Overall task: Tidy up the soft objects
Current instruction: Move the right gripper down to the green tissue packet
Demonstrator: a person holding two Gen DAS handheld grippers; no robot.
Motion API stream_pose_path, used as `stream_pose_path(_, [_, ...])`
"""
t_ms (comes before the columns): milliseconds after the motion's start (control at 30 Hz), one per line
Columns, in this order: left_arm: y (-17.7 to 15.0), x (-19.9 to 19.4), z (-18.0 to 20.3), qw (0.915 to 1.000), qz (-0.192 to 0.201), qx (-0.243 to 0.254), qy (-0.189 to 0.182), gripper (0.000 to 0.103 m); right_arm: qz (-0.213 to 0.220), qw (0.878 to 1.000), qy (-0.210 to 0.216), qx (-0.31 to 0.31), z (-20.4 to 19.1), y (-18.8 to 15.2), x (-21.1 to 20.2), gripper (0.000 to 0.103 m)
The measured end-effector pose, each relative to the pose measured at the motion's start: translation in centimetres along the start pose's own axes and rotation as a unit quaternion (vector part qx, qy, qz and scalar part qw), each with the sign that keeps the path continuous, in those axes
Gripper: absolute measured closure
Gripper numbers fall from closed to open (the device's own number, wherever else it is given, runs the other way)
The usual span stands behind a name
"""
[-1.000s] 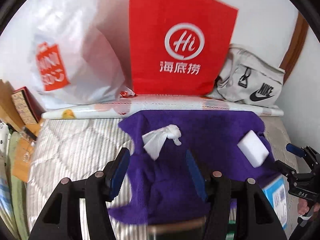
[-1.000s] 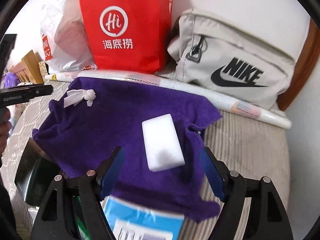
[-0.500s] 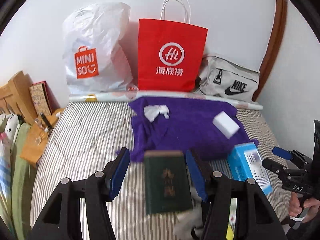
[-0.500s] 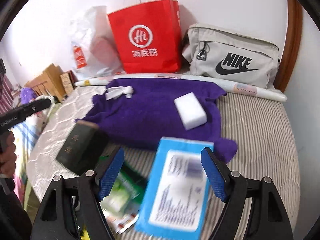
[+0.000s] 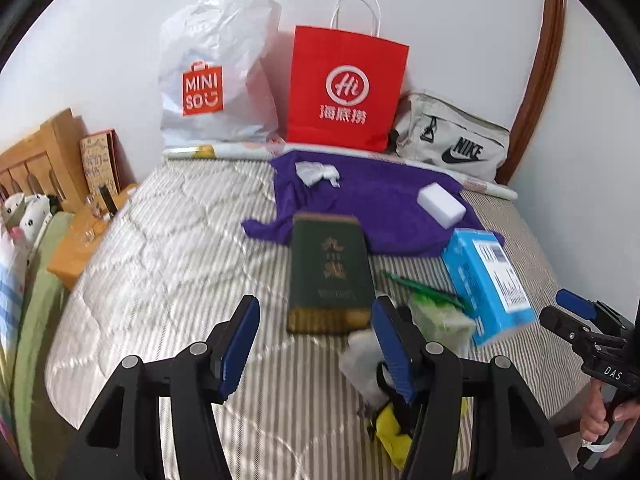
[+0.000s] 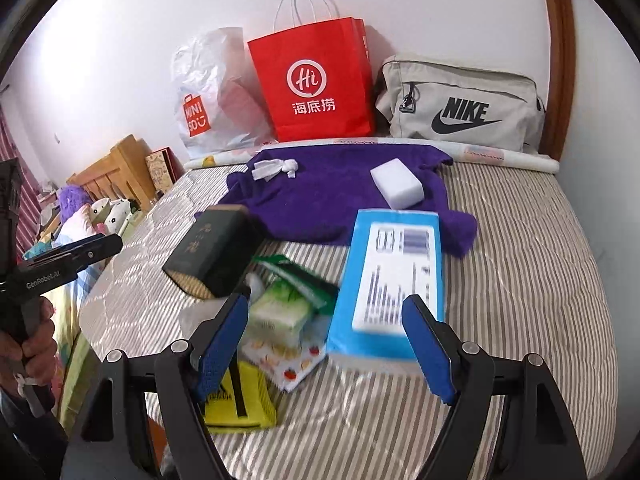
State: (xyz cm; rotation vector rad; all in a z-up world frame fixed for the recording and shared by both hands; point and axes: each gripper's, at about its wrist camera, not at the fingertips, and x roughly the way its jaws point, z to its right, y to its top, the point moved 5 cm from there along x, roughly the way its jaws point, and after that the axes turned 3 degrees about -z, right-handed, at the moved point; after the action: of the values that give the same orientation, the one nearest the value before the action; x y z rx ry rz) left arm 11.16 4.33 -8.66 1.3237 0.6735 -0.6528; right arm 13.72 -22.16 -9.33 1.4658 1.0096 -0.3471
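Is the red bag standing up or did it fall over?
Standing up. The red bag sits upright against the wall, its white handles sticking straight up, between the white plastic bag and the grey bag.

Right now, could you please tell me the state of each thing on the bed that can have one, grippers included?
left gripper: open, empty
right gripper: open, empty
purple towel: spread out, rumpled
white sponge: lying on the towel
white cloth scrap: knotted, on the towel
blue box: lying flat, closed
dark green box: lying flat, one end on the towel's edge
red paper bag: upright against the wall
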Motion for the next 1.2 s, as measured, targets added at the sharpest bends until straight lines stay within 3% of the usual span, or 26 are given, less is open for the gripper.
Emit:
stream_pose_path(333, [-4.1,1.3,1.3,0.9994,-0.027,0.004,-0.022,0.046,-0.005,1.0,0.009,-0.009,-0.8,-3.5,0.5,0.024])
stream_pose_path(533, [-4.3,2.1,0.5,0.9993,-0.031,0.002,-0.02,0.046,-0.011,0.999,0.04,-0.001,-2.6,-3.3,2.4,0.025])
stream_pose_path(800, [-4.5,3.4,-1.5,0.999,-0.04,-0.005,-0.02,0.046,-0.027,0.999,0.044,-0.012,-5.8,-2.5,5.3,0.03])
stream_pose_path(1200, [-5.3,5.2,-3.3,0.9976,-0.054,-0.021,-0.038,0.046,-0.042,0.999,-0.017,-0.003,-6.5,-1.7,9.1,0.032])
